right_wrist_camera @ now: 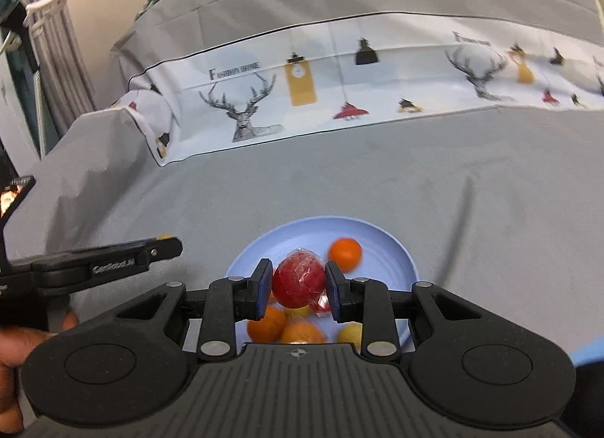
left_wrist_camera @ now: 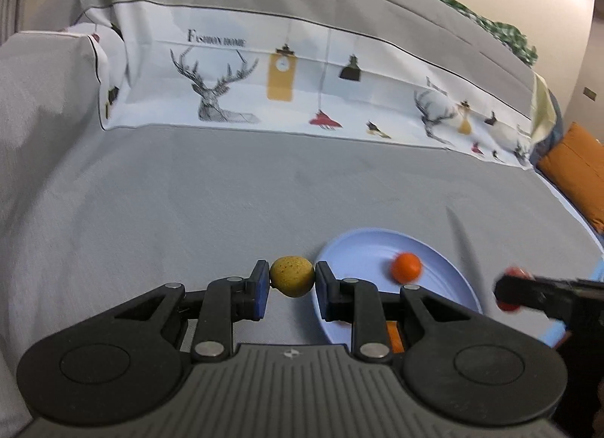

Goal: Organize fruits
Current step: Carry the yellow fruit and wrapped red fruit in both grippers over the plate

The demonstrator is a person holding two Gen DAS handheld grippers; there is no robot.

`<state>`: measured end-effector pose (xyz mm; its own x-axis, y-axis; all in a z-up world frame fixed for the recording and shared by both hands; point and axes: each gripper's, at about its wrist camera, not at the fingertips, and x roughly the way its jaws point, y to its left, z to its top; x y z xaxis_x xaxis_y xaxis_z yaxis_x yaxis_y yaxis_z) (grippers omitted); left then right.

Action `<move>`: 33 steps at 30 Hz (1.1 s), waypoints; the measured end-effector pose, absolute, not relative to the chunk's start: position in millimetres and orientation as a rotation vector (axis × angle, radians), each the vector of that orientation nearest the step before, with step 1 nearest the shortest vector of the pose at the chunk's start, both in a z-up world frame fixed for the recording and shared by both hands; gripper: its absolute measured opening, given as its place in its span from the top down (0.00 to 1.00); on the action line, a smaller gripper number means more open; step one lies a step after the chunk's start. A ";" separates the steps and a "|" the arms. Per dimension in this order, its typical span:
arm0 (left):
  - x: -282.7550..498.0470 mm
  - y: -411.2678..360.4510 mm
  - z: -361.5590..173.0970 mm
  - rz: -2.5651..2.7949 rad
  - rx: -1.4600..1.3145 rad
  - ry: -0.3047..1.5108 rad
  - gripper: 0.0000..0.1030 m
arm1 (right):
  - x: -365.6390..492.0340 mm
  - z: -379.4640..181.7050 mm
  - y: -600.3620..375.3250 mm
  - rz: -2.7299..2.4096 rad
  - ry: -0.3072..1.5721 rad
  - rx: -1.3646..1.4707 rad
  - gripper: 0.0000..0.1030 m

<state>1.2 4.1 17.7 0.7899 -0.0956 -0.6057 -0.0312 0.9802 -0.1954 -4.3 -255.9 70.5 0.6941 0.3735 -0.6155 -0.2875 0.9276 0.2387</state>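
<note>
Fruit sits in both of my grippers. My left gripper is closed to a narrow gap on a small yellow-brown speckled round fruit, its blue pads pressing either side — the fruit hangs above the grey cloth-covered surface, just left of the pale blue round plastic plate. My right gripper is likewise clamped on a red round fruit wrapped in clear film, held over the plate's middle.

On that plate, seen from the right wrist, lie a bright orange round fruit toward the far side, two more orange fruits nearer me, and a small yellow fruit partly hidden behind the gripper body. Another red wrapped piece shows beside the right pad; I cannot tell what it is.

Behind the plate — along the back of the cloth — runs a white printed band with deer heads and hanging lamps. An orange cushion lies at the far right.
</note>
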 end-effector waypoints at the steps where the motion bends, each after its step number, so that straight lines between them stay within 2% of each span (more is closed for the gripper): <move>1: -2.9 2.5 17.7 -0.044 -0.216 0.673 0.72 | -5.1 70.7 -257.4 0.371 0.706 0.132 0.69; 12: -11.5 -24.6 9.0 -0.106 -0.121 0.692 0.72 | 7.7 58.0 -254.3 0.336 0.716 0.144 0.69; 33: 4.2 -46.0 -2.0 -0.217 -0.098 0.622 0.72 | 20.4 41.9 -245.5 0.292 0.754 0.101 0.69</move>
